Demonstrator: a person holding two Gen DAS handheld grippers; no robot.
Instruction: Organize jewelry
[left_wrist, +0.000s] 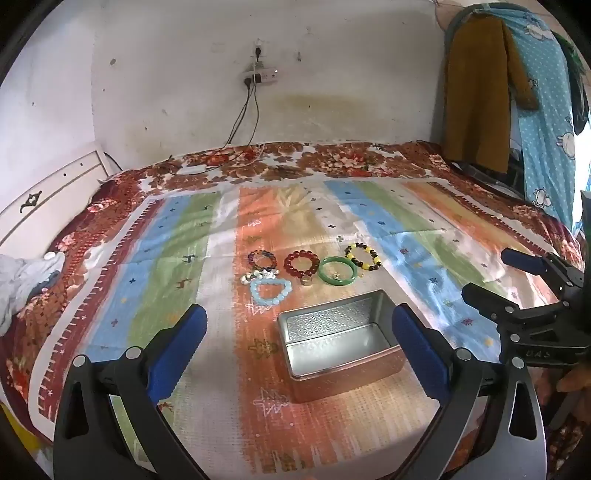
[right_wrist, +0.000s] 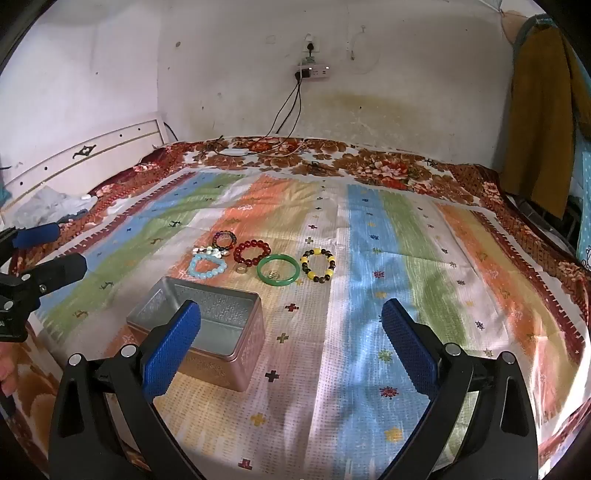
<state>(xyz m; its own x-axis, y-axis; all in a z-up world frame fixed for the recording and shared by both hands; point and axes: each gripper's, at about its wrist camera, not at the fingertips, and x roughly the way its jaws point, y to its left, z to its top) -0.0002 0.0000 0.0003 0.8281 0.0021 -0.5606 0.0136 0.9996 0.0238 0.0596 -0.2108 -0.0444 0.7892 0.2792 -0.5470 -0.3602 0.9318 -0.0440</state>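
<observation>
An open metal tin (left_wrist: 386, 363) (right_wrist: 255, 314) stands empty on the striped bed cover. Behind it lies a row of jewelry: a dark multicolour bead bracelet (left_wrist: 262, 259) (right_wrist: 225, 239), a red bead bracelet (left_wrist: 301, 262) (right_wrist: 252, 252), a green bangle (left_wrist: 338, 271) (right_wrist: 277, 274) with a small ring inside it, a yellow-and-black bead bracelet (left_wrist: 363, 256) (right_wrist: 318, 265), a pale blue bead bracelet (left_wrist: 270, 291) (right_wrist: 207, 265), a white bead cluster (left_wrist: 258, 276) (right_wrist: 211, 252) and a small ring (left_wrist: 306, 281) (right_wrist: 241, 269). My left gripper (left_wrist: 299, 347) hangs open above the tin. My right gripper (right_wrist: 291, 343) hangs open right of the tin, holding nothing.
The bed meets a white wall at the back, where a power strip (left_wrist: 260, 77) hangs with cables trailing onto the cover. A white headboard (left_wrist: 48, 203) is at the left. Clothes (left_wrist: 480, 92) hang at the right. A crumpled white cloth (left_wrist: 22, 280) lies at the left edge.
</observation>
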